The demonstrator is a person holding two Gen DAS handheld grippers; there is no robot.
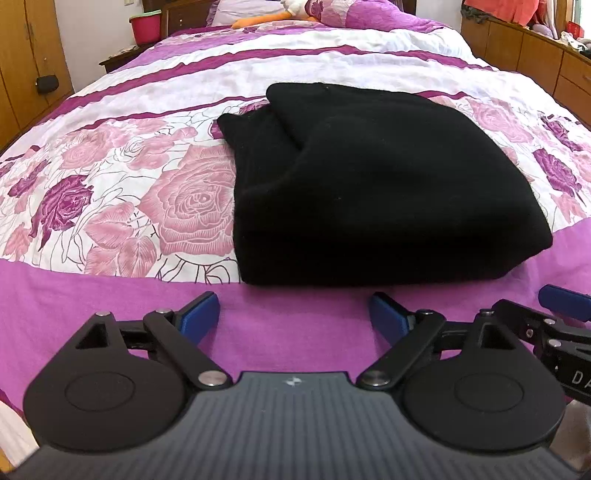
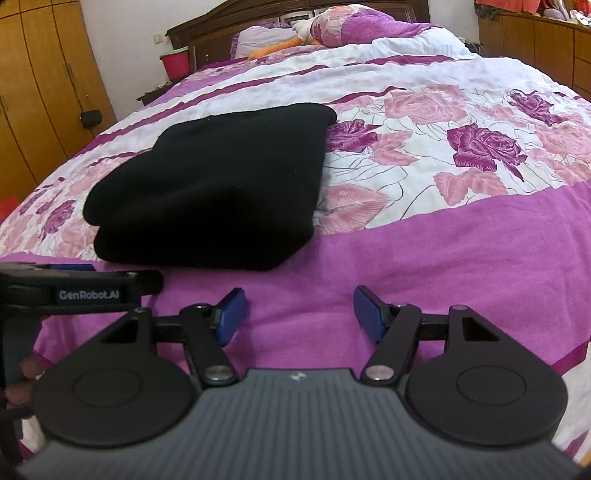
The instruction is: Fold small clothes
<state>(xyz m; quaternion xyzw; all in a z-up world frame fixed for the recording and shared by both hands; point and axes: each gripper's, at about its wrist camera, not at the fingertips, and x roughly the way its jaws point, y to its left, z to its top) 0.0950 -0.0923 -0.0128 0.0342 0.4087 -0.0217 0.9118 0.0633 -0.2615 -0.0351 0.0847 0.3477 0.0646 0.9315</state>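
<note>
Your left gripper [image 1: 294, 309] sits at the bottom centre of the left wrist view with its jaws spread wide. The two blue pads [image 1: 201, 312] stand well apart, and only the plain magenta band of the bedspread [image 1: 110, 295] shows between them. Nothing is clamped, and neither pad touches the garment.

Your right gripper [image 2: 299, 310] occupies the bottom centre of the right wrist view. Its jaws are parted to a moderate width, narrower than the left pair. The blue pads [image 2: 369, 314] frame bare magenta cloth and hold nothing.

The folded black garment [image 1: 369, 177] lies on the bedspread just beyond the fingertips. In the left wrist view it fills the centre and right of the frame, with its near folded edge a little above the pads. A lower layer projects at its upper left, under the top fold. In the right wrist view the same garment [image 2: 221, 184] lies left of centre, stacked in two thick layers, with its near corner above and to the left of the left-hand pad.

Each gripper shows in the other's view: the right one at the lower right edge of the left wrist view, the left one at the left edge of the right wrist view, just below the garment.

A pink bucket [image 1: 146, 26] stands at the upper left, beside the headboard [image 2: 258, 22].
</note>
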